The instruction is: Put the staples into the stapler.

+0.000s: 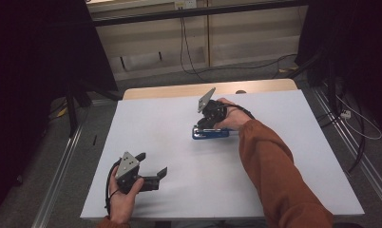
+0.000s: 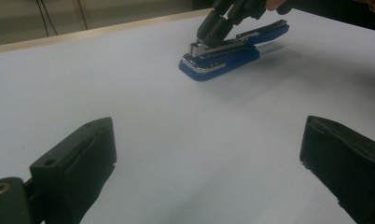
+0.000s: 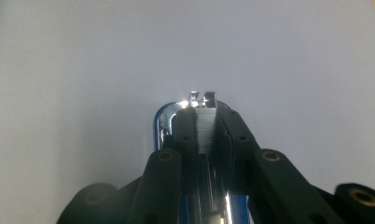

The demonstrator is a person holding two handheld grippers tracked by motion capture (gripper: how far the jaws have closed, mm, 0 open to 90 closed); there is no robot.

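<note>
blue stapler [image 1: 209, 133] lying flat on white table top [image 1: 170, 190], right of centre and toward far half; long axis roughly across the table. in left gripper view [image 2: 223, 53], chrome front end pointed toward near-left, blue top arm raised at the rear, open magazine visible between base and arm. in right gripper view, strip of staples [image 3: 204, 128] seen in the chrome channel, running away from camera, blue base rim [image 3: 158, 122] curving round the front.

right gripper [image 1: 205, 124] down on the stapler, held by right hand [image 1: 232, 118] in rust-orange sleeve [image 1: 274, 175]; jaws drawn close together on either side of the staple strip, pinching it near the stapler's front end. fingertips [image 3: 185, 123] pressed against the strip's flanks. grey three-cornered plate [image 1: 206, 99] tilted up above the hand.

left gripper [image 1: 153, 166] well apart from stapler, low over near-left part of table, held by left hand [image 1: 122, 197]; jaws spread wide, nothing between them, bare table between the pads [image 2: 90, 154]. cable [image 1: 108, 183] looped beside the wrist.

beyond table: wooden edge [image 1: 179, 90], grey floor with cables [image 1: 189, 61], dark curtains either side
</note>
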